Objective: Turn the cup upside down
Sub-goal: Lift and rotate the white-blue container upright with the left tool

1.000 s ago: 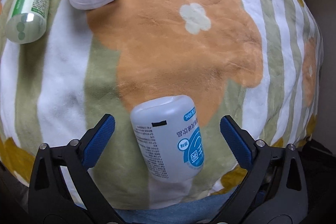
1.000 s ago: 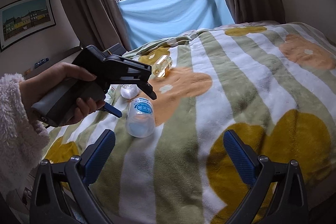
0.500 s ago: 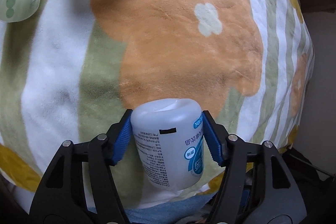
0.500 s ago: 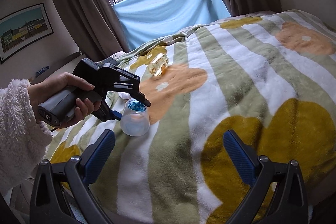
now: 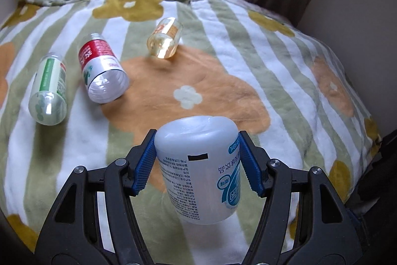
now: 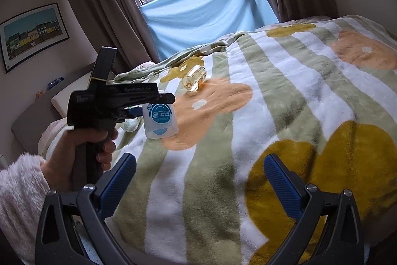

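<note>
A white translucent plastic cup (image 5: 201, 168) with a blue label sits between the blue pads of my left gripper (image 5: 197, 163), which is shut on its sides. The cup's closed base is up and its label reads upside down. In the right wrist view the cup (image 6: 160, 121) hangs a little above the striped blanket in the left gripper (image 6: 148, 106). My right gripper (image 6: 198, 180) is open and empty, low over the blanket's near part.
Three cups lie on their sides on the flowered blanket (image 5: 248, 61): a green-label one (image 5: 48, 88), a red-label one (image 5: 101, 71) and a clear amber one (image 5: 165, 37). Curtains and a blue cloth (image 6: 206, 14) stand behind the bed.
My left gripper closed on the cup, lifted it off the blanket and levelled out from looking down to looking forward. The right gripper stayed open, nearly still.
</note>
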A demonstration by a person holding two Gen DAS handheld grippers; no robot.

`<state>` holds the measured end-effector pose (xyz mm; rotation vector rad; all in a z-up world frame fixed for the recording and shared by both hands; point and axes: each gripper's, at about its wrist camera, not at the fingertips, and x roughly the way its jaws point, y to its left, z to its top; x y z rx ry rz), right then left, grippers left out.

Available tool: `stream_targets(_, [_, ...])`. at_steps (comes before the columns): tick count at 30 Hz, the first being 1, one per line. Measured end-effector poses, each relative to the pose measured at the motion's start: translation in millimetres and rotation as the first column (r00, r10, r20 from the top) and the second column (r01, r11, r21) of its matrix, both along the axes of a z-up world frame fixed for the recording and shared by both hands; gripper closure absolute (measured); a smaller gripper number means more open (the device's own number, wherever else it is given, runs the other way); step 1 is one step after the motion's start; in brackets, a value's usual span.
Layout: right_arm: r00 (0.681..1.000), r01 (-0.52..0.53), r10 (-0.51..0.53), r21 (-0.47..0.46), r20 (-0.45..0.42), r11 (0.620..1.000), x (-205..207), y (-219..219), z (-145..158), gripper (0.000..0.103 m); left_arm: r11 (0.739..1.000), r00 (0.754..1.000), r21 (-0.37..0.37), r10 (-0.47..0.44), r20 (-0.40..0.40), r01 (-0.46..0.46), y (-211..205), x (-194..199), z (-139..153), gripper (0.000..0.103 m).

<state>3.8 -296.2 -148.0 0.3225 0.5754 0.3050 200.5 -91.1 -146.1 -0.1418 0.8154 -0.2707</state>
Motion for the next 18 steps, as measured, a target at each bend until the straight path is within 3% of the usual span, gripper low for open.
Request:
stream_targets(3, [1.000,-0.004,0.004,-0.005,-0.013,1.000,1,1,-1,0.000,1.000,0.997,0.000,0.020,0.077,-0.020,-6,-6,-14,0.042])
stream_targets(7, [1.000,0.002,-0.003,-0.030,-0.018,1.000,-2,-2,0,0.000,0.996,0.992,0.087,0.008,0.124,-0.018,-16,-10,-23,0.042])
stream_targets(16, [0.999,0.019,-0.021,-0.048,-0.024,0.999,0,-9,-4,0.000,0.985,0.989,0.166,-0.060,0.134,0.037,-23,-34,-30,0.042])
stream_targets(18, [1.000,0.018,-0.020,-0.052,-0.025,0.998,1,-8,-4,0.000,0.986,0.992,0.157,-0.069,0.110,0.052,-23,-38,-32,0.042])
